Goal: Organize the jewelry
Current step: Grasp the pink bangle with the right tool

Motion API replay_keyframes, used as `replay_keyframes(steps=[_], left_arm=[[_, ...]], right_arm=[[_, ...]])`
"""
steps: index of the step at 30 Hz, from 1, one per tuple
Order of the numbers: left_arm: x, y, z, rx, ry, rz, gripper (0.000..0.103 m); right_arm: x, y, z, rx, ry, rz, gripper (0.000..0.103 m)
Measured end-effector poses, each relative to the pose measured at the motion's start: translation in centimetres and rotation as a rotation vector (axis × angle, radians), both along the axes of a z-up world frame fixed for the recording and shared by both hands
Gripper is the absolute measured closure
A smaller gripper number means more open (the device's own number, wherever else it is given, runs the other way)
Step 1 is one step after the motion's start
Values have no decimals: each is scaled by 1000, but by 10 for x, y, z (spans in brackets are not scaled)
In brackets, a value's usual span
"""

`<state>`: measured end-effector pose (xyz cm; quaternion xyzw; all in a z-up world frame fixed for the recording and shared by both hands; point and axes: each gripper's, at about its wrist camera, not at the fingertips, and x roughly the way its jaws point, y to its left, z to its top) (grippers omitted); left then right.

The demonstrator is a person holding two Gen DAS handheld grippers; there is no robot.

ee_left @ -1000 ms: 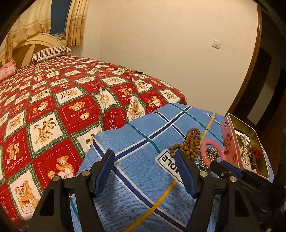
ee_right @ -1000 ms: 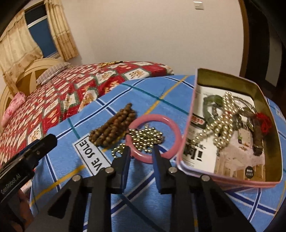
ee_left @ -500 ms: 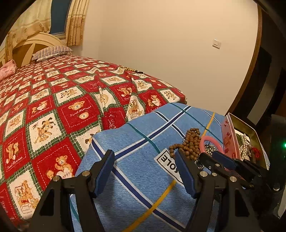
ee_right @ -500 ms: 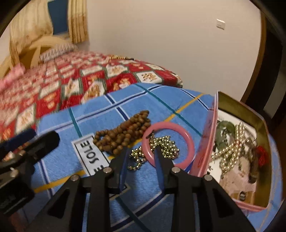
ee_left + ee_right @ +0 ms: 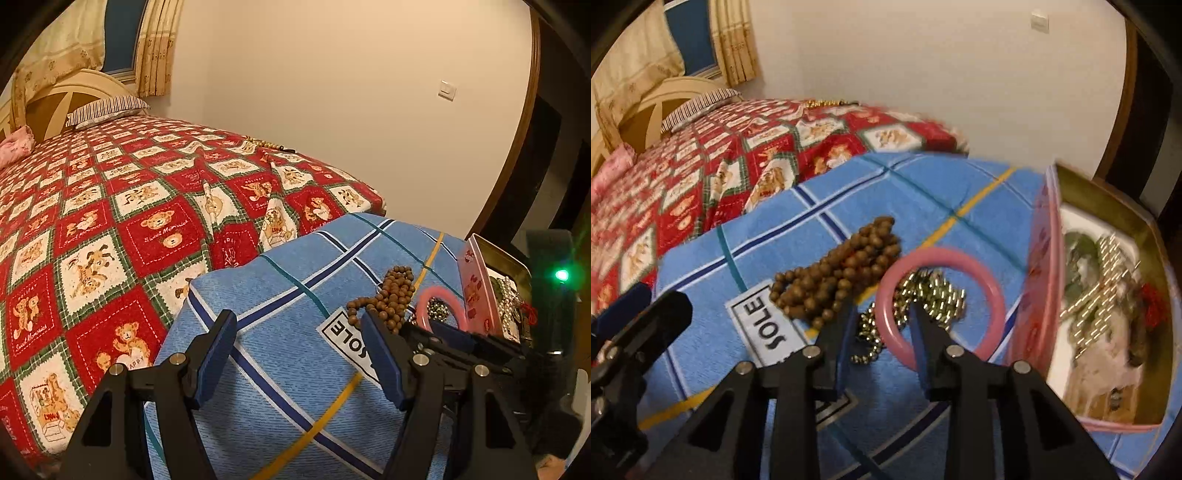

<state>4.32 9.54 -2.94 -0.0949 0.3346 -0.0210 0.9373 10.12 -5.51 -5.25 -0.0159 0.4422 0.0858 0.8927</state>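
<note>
On the blue checked cloth (image 5: 953,188) lie a heap of brown wooden beads (image 5: 838,273), a pink bangle (image 5: 942,253) and a gold bead chain (image 5: 934,291) partly inside the bangle. My right gripper (image 5: 881,314) points down at them. Its jaws are opening and straddle the bangle's near-left rim and the chain without pressing on either. To the right stands an open pink tin (image 5: 1043,258) holding a pearl string (image 5: 1108,258), a green piece and a red piece. My left gripper (image 5: 297,325) hovers open over bare cloth, left of the wooden beads (image 5: 391,295).
A bed with a red teddy-bear quilt (image 5: 147,229) runs behind and left of the blue cloth. Another bead string (image 5: 266,146) lies at its far edge. A dark doorway (image 5: 546,166) is at the right. The cloth drops away at its left edge.
The right gripper has swung left, off the tin, and come in closer over the bangle and chain. Its jaws have widened a little. The left gripper has kept still.
</note>
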Motion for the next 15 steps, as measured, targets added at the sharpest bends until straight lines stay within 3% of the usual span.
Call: replay_keyframes(steps=[7,15], left_arm=[[-1,0,0,0,3,-1,33],[-10,-8,2,42,3,-45,33]], right_arm=[[-40,-22,-3,137,22,41,69],[-88,-37,0,159,44,67,69]])
